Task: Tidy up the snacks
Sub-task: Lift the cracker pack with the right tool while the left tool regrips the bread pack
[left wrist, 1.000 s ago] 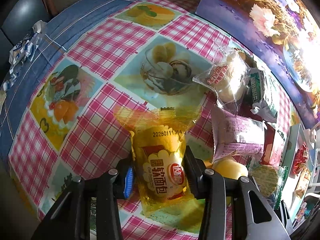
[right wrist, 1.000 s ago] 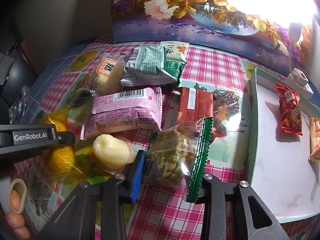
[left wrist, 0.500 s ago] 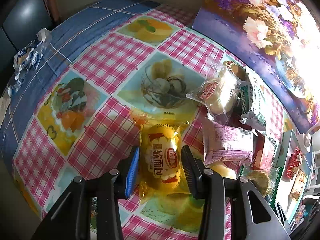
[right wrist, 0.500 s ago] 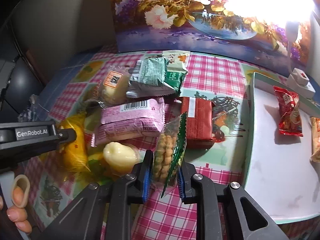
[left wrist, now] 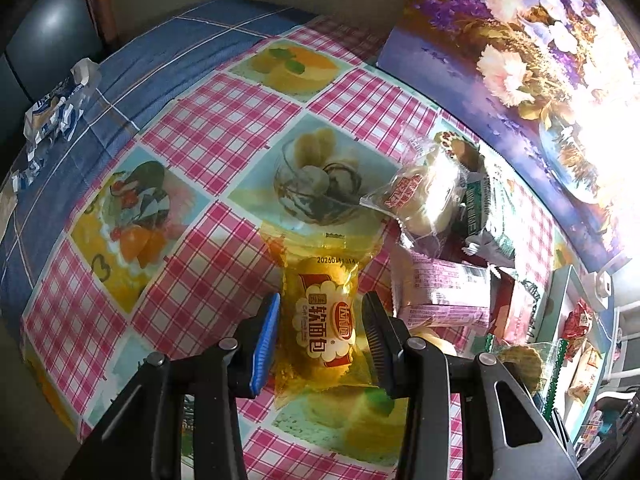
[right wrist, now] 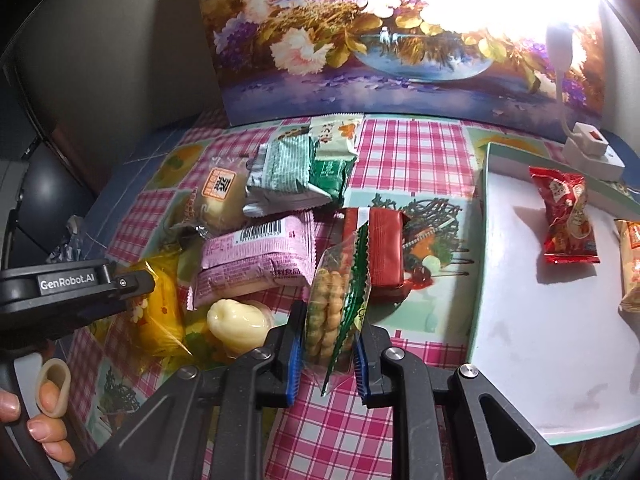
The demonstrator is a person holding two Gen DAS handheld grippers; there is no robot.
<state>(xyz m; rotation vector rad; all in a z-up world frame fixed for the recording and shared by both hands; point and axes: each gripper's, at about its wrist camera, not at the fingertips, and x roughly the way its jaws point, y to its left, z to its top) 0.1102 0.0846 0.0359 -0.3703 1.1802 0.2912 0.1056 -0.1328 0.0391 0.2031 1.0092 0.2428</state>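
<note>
In the left wrist view the left tongs [left wrist: 320, 334] pinch a yellow bread packet [left wrist: 325, 320] across its middle, its far end lying over the checked cloth of the worktop [left wrist: 224, 128]. To its right sit a pink packet [left wrist: 444, 296] and, farther off, a clear-wrapped bun [left wrist: 420, 196] beside a green packet [left wrist: 486, 216]; a crumpled blue-and-white wrapper [left wrist: 52, 112] lies at the far left edge, seen only here. At the right border a biscuit packet [left wrist: 520, 364] and a slice of the tray [left wrist: 560, 308] appear, much squeezed by the lens. The right wrist view shows what that border hides: the right tongs [right wrist: 326, 354] are pressed together on the biscuit packet [right wrist: 336, 312], held on edge with its green seam to the right, just left of the white tray [right wrist: 516, 304]. On the tray lies a red snack bag [right wrist: 568, 216], with an orange one [right wrist: 632, 264] at its right edge. A dark red packet [right wrist: 384, 248] and a pale unwrapped-looking bun [right wrist: 238, 322] show clearly here. At the near left, the other tool's black arm [right wrist: 76, 292] grips the yellow packet [right wrist: 160, 316], a hand [right wrist: 44, 412] below it.
</note>
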